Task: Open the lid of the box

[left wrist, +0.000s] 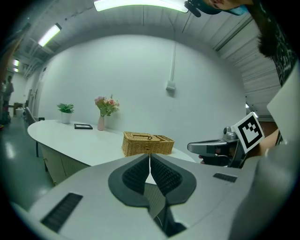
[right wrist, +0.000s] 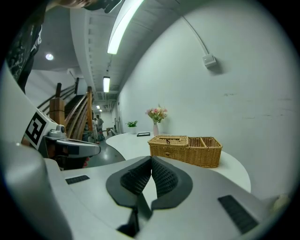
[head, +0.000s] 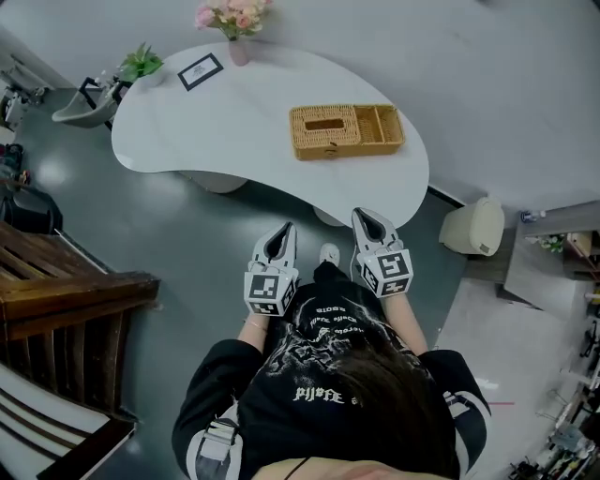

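Note:
A woven wicker box (head: 345, 130) sits on the white curved table (head: 234, 112), its lidded part on the left and open compartments on the right. The lid is down, with a small clasp at the front. The box also shows ahead in the left gripper view (left wrist: 147, 143) and in the right gripper view (right wrist: 185, 149). My left gripper (head: 284, 231) and right gripper (head: 366, 217) are held side by side close to my body, off the table's near edge and well short of the box. Both are shut with nothing between the jaws.
A vase of pink flowers (head: 234, 21), a small framed card (head: 201, 71) and a potted plant (head: 141, 64) stand at the table's far left. A wooden staircase (head: 56, 309) is at the left, a beige bin (head: 474, 227) to the right of the table.

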`<state>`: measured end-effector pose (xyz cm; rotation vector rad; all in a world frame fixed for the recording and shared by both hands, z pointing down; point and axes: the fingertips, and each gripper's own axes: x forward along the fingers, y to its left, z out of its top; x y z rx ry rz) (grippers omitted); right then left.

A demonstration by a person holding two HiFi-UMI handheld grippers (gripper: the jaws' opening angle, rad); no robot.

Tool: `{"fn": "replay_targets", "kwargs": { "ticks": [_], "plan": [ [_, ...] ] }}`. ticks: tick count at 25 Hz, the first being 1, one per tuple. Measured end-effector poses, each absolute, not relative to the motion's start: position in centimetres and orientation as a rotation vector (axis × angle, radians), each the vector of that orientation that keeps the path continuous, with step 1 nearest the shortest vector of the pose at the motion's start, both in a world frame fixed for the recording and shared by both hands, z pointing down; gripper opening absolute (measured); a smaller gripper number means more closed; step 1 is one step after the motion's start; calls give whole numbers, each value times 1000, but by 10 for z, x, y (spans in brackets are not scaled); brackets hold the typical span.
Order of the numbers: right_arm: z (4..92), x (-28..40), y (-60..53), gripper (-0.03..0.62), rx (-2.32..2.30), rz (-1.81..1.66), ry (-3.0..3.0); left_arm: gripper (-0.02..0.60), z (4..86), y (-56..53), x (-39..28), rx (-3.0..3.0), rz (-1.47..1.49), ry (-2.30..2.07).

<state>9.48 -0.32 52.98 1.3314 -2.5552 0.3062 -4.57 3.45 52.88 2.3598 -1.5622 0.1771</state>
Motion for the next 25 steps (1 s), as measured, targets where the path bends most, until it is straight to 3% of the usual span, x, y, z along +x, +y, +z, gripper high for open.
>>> {"fn": "replay_targets", "kwargs": {
  "ticks": [13, 25],
  "plan": [
    [526, 117, -109, 26, 1152, 269, -2639, 25, 530, -58, -18, 2246, 154, -1721],
    [521, 118, -142, 26, 1143, 311, -2651, 26, 517, -98, -18, 2259, 160, -1749]
  ]
}}
